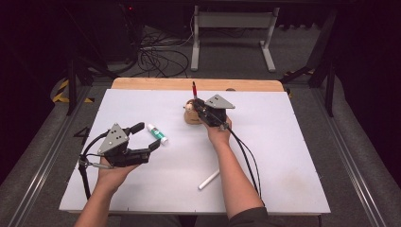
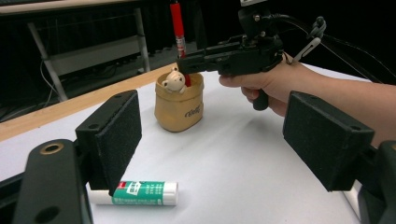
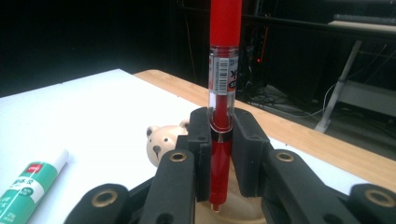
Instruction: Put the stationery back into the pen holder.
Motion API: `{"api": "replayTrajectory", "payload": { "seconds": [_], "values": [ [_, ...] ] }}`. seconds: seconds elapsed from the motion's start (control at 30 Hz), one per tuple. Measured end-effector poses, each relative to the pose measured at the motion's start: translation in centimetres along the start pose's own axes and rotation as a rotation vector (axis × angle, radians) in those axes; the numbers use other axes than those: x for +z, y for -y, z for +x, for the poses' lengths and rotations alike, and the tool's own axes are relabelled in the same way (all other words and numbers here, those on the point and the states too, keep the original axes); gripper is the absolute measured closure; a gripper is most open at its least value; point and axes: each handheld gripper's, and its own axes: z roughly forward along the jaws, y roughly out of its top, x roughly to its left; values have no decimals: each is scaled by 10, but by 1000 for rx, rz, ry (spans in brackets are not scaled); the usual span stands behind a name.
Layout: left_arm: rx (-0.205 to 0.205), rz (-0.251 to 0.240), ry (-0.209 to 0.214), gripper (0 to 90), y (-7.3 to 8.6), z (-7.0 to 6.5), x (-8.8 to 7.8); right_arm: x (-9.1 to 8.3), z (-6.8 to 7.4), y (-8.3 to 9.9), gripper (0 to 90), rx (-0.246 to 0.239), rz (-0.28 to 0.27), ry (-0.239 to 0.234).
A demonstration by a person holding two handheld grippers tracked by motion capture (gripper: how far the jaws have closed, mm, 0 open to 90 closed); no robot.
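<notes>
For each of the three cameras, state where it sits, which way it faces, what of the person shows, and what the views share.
High view: above the person's side, looking forward and down at the table; both forearms show.
Left gripper view: on the left hand-held gripper, jaws open, facing the bear pot; the other hand shows.
Right gripper view: on the right hand-held gripper, shut on the upright red pen over the pot.
Shared: pen, pot and glue stick appear in all three.

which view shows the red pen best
The right gripper view: the red pen stands upright, clamped in the right gripper, label readable. The left gripper view shows it smaller over the bear cup; the high view shows a sliver.
</notes>
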Motion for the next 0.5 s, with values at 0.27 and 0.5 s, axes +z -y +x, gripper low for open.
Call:
{"api": "replayTrajectory", "payload": {
  "seconds": [0.27, 0.5],
  "values": [
    [-1, 0, 2, 209, 0, 0, 0, 1, -1, 4, 788, 11, 20, 3],
    [1, -1, 1, 211, 0, 0, 0, 0, -2, 6, 787, 13, 30, 5]
  ]
}}
